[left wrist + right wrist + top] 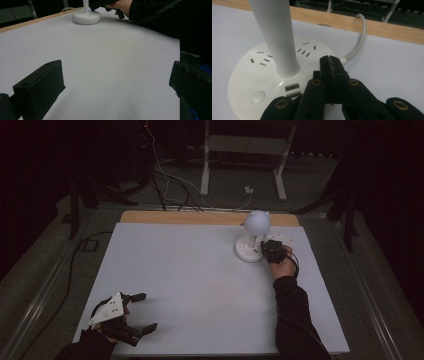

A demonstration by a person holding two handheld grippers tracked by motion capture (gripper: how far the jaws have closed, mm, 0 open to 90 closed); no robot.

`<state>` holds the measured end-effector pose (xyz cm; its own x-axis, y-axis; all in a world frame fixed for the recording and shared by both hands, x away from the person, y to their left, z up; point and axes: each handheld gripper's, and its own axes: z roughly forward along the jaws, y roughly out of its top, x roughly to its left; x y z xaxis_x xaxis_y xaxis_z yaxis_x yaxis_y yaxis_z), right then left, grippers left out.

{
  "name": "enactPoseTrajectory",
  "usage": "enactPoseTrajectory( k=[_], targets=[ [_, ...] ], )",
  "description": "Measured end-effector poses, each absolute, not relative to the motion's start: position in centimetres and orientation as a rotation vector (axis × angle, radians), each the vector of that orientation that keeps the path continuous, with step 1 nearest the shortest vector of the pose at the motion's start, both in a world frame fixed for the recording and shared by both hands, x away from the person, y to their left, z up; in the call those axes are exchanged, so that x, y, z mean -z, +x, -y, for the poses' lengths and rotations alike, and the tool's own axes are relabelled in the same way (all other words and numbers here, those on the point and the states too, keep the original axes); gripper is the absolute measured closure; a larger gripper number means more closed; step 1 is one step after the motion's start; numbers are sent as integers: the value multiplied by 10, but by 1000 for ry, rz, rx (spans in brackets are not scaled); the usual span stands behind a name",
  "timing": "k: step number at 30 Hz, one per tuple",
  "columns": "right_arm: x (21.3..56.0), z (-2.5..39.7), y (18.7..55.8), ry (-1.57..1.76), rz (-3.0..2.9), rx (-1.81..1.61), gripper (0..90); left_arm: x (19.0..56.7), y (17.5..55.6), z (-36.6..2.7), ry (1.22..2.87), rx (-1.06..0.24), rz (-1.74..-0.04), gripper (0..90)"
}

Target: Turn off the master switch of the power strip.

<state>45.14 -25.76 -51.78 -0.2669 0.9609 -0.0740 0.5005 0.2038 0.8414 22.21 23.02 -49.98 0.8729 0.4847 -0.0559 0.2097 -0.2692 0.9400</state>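
A white desk lamp (pixel 256 225) stands at the table's back right on a round white base (pixel 248 251) with sockets and USB ports. In the right gripper view its stem (pixel 275 35) rises from the base (pixel 249 75), which carries a round button (pixel 258 96). My right gripper (pixel 271 251) hovers at the base's right edge, and its jaws (pixel 331 65) are shut with nothing between them, tips over the base's rim. My left gripper (pixel 142 311) rests near the front left corner, open and empty, with its fingers (pixel 40 87) spread wide.
The white table mat (pixel 200 285) lies on a wooden tabletop (pixel 175 217). A white cable (pixel 359 37) runs from the lamp base off the back edge. Beyond the table are a white stand (pixel 245 150) and loose cables on the dark floor.
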Motion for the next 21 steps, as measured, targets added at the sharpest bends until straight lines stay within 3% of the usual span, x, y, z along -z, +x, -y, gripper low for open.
enactPoseTrajectory(
  k=[21],
  targets=[
    [518, 255, 452, 1356, -1856, -922, 900, 500, 222, -230, 1854, -284, -518, 2]
  ],
)
